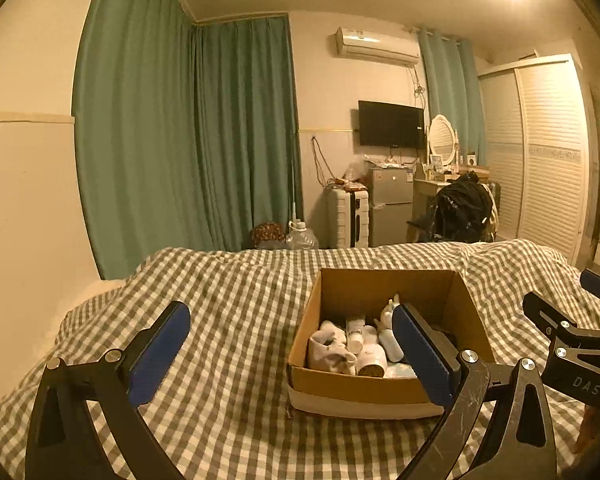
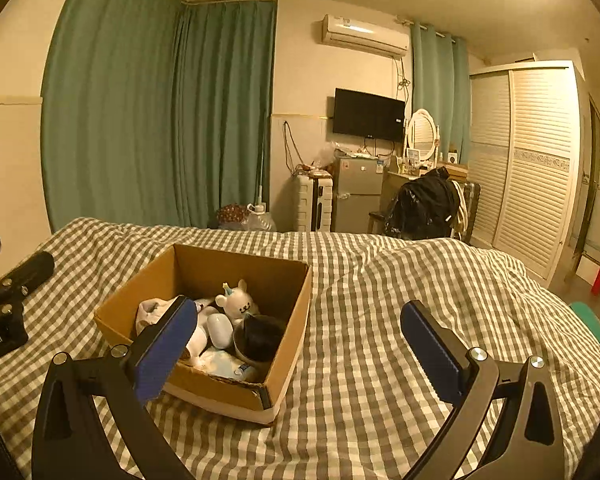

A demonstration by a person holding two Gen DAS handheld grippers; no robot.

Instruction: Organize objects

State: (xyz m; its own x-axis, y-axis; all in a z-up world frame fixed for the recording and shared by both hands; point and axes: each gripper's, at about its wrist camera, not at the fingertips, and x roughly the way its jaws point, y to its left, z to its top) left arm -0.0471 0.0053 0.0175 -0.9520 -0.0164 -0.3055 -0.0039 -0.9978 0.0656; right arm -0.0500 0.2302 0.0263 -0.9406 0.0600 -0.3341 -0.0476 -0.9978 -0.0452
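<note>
Care matters now: both the left gripper (image 1: 290, 354) and right gripper (image 2: 298, 344) hang released and empty above the bed (image 2: 380, 300). The cardboard box (image 2: 288, 344) already holds a plush toy (image 2: 238, 302), bottles and a dark bowl (image 2: 260, 338). Checked bedding is soft, so any approach should be slow. Green curtains (image 2: 140, 120) hang behind.

Bed (image 2: 380, 300) bare left and right of the cardboard box (image 2: 204, 264), open passage on both sides. Box top open, reachable from above; its walls block side entry. Inside crowded: plush toy (image 2: 238, 300), dark bowl (image 2: 260, 336), bottles (image 1: 356, 330), little free floor.
</note>
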